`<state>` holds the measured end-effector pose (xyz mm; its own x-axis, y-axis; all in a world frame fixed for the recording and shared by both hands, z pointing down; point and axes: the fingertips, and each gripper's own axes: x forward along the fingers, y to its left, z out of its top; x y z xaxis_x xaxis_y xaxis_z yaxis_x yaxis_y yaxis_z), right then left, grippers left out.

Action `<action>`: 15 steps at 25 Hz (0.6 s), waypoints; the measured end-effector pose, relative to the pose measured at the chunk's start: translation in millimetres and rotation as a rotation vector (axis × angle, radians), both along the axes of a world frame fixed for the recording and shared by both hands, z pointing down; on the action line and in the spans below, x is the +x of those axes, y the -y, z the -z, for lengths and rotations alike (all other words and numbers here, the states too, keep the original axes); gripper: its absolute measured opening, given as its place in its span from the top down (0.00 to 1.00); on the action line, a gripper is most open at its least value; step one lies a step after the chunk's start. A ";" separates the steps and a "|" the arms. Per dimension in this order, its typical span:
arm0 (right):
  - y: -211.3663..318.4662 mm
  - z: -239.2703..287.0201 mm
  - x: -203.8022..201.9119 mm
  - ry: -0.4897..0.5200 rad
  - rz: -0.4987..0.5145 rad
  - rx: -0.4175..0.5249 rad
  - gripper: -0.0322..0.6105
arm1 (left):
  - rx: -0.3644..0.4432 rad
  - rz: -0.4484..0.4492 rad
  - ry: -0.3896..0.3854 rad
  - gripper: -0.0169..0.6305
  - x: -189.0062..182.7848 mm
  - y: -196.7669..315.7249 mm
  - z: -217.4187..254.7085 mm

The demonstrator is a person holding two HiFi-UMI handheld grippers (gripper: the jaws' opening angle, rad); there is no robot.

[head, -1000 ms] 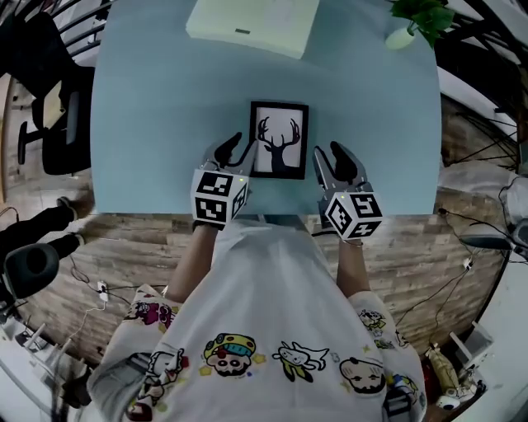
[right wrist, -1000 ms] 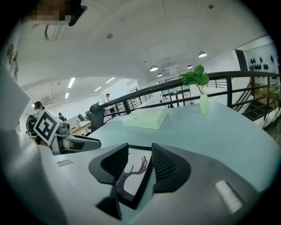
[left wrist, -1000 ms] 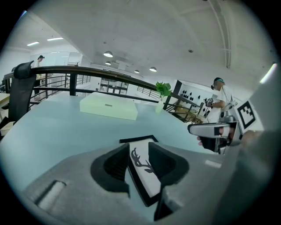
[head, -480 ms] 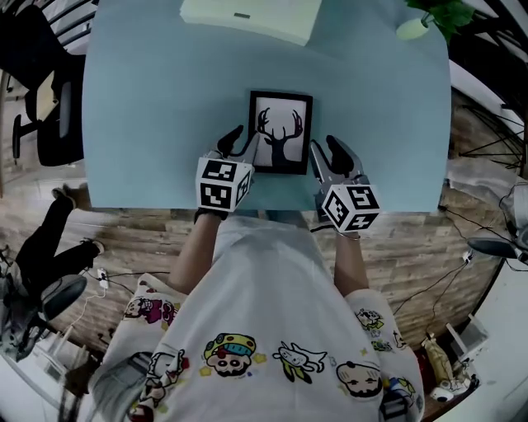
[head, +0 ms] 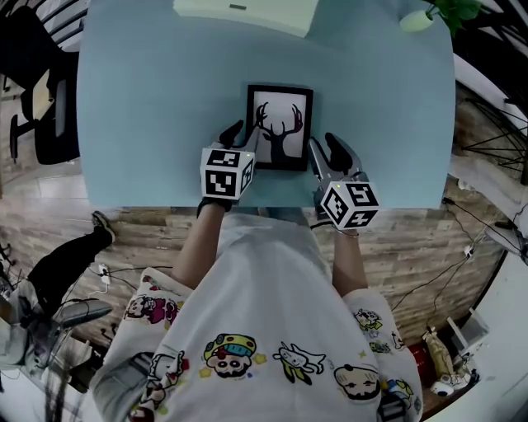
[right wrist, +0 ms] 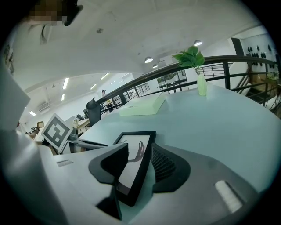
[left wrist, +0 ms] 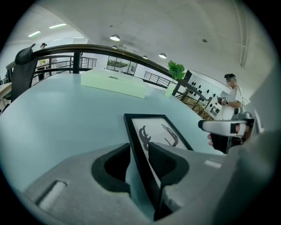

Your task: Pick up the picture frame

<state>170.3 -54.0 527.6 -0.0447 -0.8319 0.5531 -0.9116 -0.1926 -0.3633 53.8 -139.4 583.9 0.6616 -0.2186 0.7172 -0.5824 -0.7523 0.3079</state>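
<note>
The picture frame (head: pixel 280 126), black-edged with a deer silhouette, lies flat on the pale blue table (head: pixel 148 107). My left gripper (head: pixel 242 138) is at its near left corner, and my right gripper (head: pixel 327 152) is at its near right corner. In the left gripper view the frame (left wrist: pixel 160 129) has its left edge running between the jaws of that gripper (left wrist: pixel 139 160), with a gap beside it. In the right gripper view the frame's (right wrist: pixel 139 145) right edge sits between the spread jaws of that gripper (right wrist: pixel 139 163). Both grippers are open.
A pale green box (head: pixel 247 10) lies at the table's far edge. A plant in a small vase (head: pixel 425 16) stands at the far right corner. A black chair (head: pixel 41 107) is beyond the left edge. The table's near edge runs just under the marker cubes.
Both grippers have sunk toward the table and slid forward a little. The frame's side edges now lie deeper between their jaws. The frame has not moved.
</note>
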 end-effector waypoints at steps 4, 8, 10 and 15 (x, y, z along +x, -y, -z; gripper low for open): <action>-2.4 -4.2 -1.1 0.010 -0.003 -0.007 0.69 | -0.016 0.003 0.012 0.78 -2.6 -2.5 -5.1; -2.2 -8.2 -0.2 0.018 -0.003 -0.010 0.69 | -0.029 0.004 0.024 0.81 -1.1 -3.3 -9.6; -2.1 -9.7 -0.1 0.019 -0.001 -0.013 0.69 | -0.032 0.007 0.022 0.83 0.1 -3.7 -10.1; -1.2 -11.6 -3.1 0.025 0.007 -0.018 0.69 | -0.062 0.039 -0.009 0.84 -1.5 -3.5 -9.8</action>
<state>167.2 -52.8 539.2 -0.0643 -0.8215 0.5665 -0.9038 -0.1928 -0.3821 52.4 -135.9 593.7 0.6600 -0.1995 0.7243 -0.6079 -0.7083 0.3588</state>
